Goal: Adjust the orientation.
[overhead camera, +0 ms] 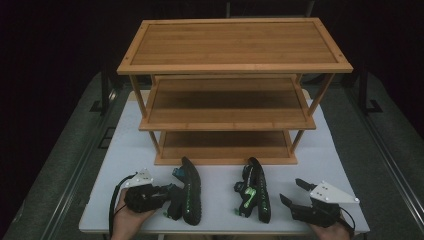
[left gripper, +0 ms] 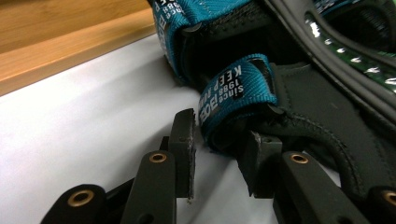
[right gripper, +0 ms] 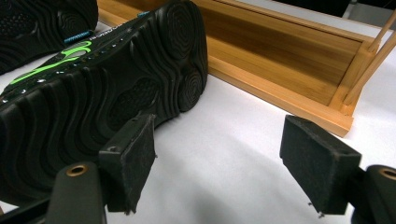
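My left gripper (left gripper: pixel 215 156) has its jaws parted around the left sandal's (overhead camera: pixel 190 192) teal strap (left gripper: pixel 233 100), near the bench's (overhead camera: pixel 135 150) front edge; a thin bite could slip. My right gripper (right gripper: pixel 219 163) hangs released beside the right sandal (overhead camera: pixel 257 192).

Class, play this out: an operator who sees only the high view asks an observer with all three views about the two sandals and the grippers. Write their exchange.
Operator: Is the left gripper gripping the left sandal?
Observer: Not yet. Its jaws sit open around a teal strap.
Operator: Anything printed on that strap?
Observer: Yes, white lettering including "since 1988".
Operator: And the right gripper?
Observer: Wide open over bare table, its left pad just in front of the right sandal's sole, which has a green stripe.
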{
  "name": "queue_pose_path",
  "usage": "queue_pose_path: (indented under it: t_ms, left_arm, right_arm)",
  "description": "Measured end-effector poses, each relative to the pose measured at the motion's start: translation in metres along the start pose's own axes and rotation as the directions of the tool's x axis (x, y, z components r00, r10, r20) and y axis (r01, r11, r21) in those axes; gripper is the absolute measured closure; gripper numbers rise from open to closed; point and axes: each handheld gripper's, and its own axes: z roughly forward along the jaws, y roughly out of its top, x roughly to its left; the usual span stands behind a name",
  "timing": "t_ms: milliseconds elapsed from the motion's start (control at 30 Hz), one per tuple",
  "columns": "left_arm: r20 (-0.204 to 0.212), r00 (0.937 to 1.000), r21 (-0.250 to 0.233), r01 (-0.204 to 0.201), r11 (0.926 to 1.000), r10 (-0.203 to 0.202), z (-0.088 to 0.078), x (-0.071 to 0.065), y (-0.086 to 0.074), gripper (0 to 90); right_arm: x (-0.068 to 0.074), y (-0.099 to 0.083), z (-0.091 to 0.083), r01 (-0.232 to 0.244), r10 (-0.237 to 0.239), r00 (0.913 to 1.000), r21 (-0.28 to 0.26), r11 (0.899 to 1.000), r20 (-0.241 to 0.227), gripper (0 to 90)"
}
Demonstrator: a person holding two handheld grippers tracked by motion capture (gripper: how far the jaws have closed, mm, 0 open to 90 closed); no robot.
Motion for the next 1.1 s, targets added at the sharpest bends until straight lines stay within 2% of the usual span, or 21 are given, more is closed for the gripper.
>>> queue_pose_path:
  t_ms: [67, 167, 233, 433, 567, 900, 933, 1100]
  left_arm:
    - [0.026, 0.9996, -0.021, -0.007, 0.9998, 0.008, -0.001, 0.000, 0.002, 67.6]
    - [0.048, 0.9988, -0.033, -0.011, 0.9994, 0.013, 0.000, -0.001, 0.004, 61.4]
    - [0.052, 0.9984, -0.034, -0.018, 0.9993, 0.019, 0.000, -0.003, 0.005, 61.1]
    - [0.096, 0.9954, -0.052, -0.003, 0.9986, 0.008, 0.000, 0.000, 0.009, 62.6]
    - [0.133, 0.9911, -0.070, 0.015, 0.9974, -0.006, -0.001, 0.002, 0.014, 64.7]
    - [0.154, 0.9880, -0.109, 0.004, 0.9941, 0.013, 0.002, -0.003, 0.021, 64.3]
    - [0.148, 0.9888, -0.119, -0.001, 0.9929, 0.019, 0.004, -0.005, 0.023, 63.8]
    - [0.112, 0.9929, -0.097, -0.030, 0.9949, 0.041, 0.015, -0.010, 0.025, 58.5]
  right_arm:
    - [0.000, 0.000, 0.001, 0.003, -0.003, 1.0000, 0.001, 1.000, 0.000, 25.9]
    - [0.001, 0.000, 0.001, 0.005, -0.005, 1.0000, 0.004, 1.000, -0.001, 25.9]
    - [0.001, 0.000, 0.002, 0.004, -0.004, 1.0000, 0.003, 1.000, -0.003, 25.9]
    - [0.003, 0.001, 0.003, 0.014, -0.014, 0.9999, 0.007, 1.000, -0.005, 25.9]
    - [0.002, 0.001, 0.002, 0.014, -0.014, 0.9999, 0.005, 1.000, -0.001, 25.9]
    - [0.003, 0.001, 0.002, 0.012, -0.012, 0.9999, 0.001, 1.000, 0.002, 25.9]
    - [0.003, 0.001, 0.001, 0.012, -0.012, 0.9999, 0.000, 1.000, 0.002, 25.9]
    - [0.003, 0.001, 0.001, 0.012, -0.012, 0.9999, 0.000, 1.000, 0.003, 25.9]
